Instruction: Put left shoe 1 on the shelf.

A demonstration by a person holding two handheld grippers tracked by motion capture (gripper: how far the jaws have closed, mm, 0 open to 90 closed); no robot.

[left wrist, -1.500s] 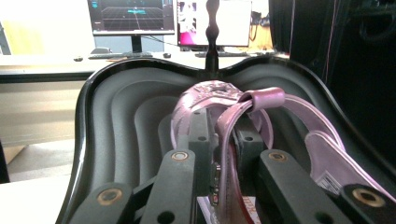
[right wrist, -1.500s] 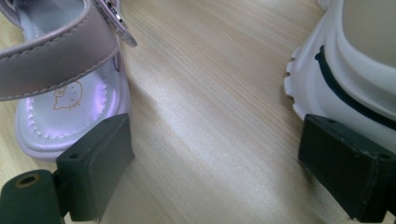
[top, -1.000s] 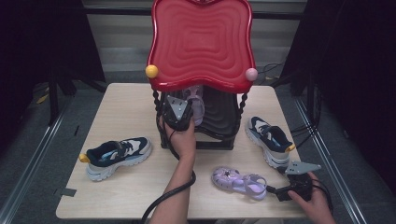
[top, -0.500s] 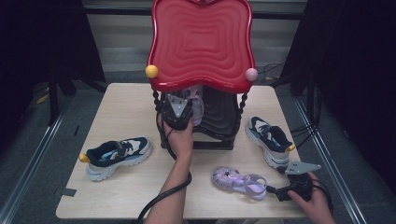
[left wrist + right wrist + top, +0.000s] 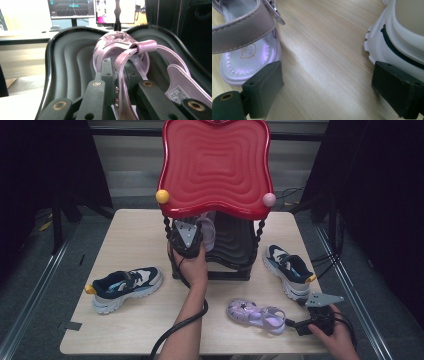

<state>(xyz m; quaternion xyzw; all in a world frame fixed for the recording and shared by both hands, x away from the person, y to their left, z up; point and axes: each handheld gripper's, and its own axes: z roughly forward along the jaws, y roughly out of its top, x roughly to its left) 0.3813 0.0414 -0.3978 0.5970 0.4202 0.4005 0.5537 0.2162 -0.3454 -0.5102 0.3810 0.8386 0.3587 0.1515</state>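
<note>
Red-topped rack (image 5: 215, 165): left gripper (image 5: 186, 239) sits at its black lower shelf (image 5: 67, 62), jaws just tightened, clamped on the purple sandal's (image 5: 120, 52) strap. Not let go yet. Its mate (image 5: 255, 313) lies on the table (image 5: 135, 230); right gripper (image 5: 300, 326) gapes beside it, empty.

No text is legible; the white label (image 5: 178, 94) inside the purple sandal (image 5: 130, 57) is too blurred.

Item count: 2 purple sandals, 1 on the rack's black shelf (image 5: 209, 232) and 1 on the table (image 5: 255, 314); 2 navy-and-white sneakers (image 5: 125, 287) (image 5: 289, 270); 1 red-topped rack (image 5: 215, 165); 1 table (image 5: 135, 235); 2 grippers (image 5: 186, 236) (image 5: 305, 326).
</note>
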